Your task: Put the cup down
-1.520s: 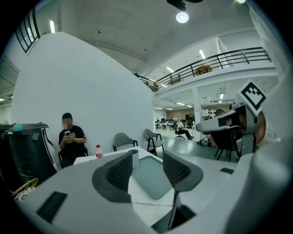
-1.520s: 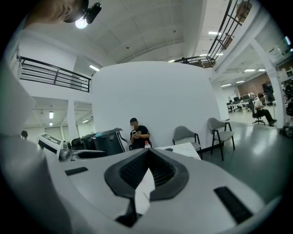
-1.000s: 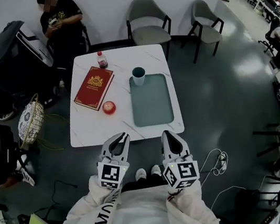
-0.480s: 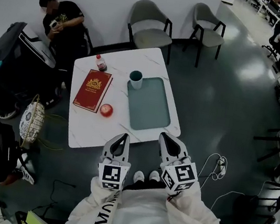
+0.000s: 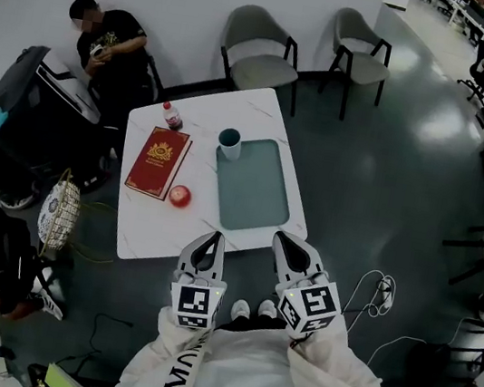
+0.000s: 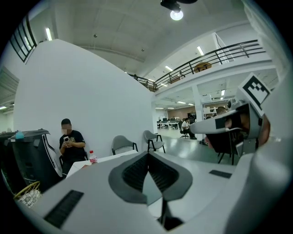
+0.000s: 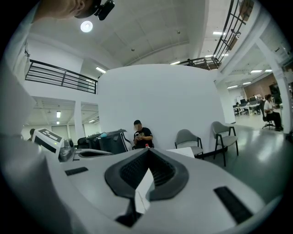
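A dark teal cup (image 5: pixel 228 143) stands upright on the white table (image 5: pixel 149 229), at the far left corner of a grey-green tray (image 5: pixel 252 190). Both grippers are held low near my body, short of the table's near edge and well apart from the cup. My left gripper (image 5: pixel 208 239) is shut with nothing between its jaws. My right gripper (image 5: pixel 286 241) is shut and empty too. In the left gripper view the jaws (image 6: pixel 147 154) meet at their tips; the right gripper view shows the same (image 7: pixel 147 153). Neither gripper view shows the cup.
On the table lie a red book (image 5: pixel 157 162), a red apple (image 5: pixel 179 195) and a small bottle (image 5: pixel 171 116). Two grey chairs (image 5: pixel 258 53) stand behind it. A person (image 5: pixel 109 51) sits at the far left. A basket (image 5: pixel 57 212) and cables lie on the floor.
In the head view the table and its things have drifted slightly up and left. Both grippers keep about the same place near my body.
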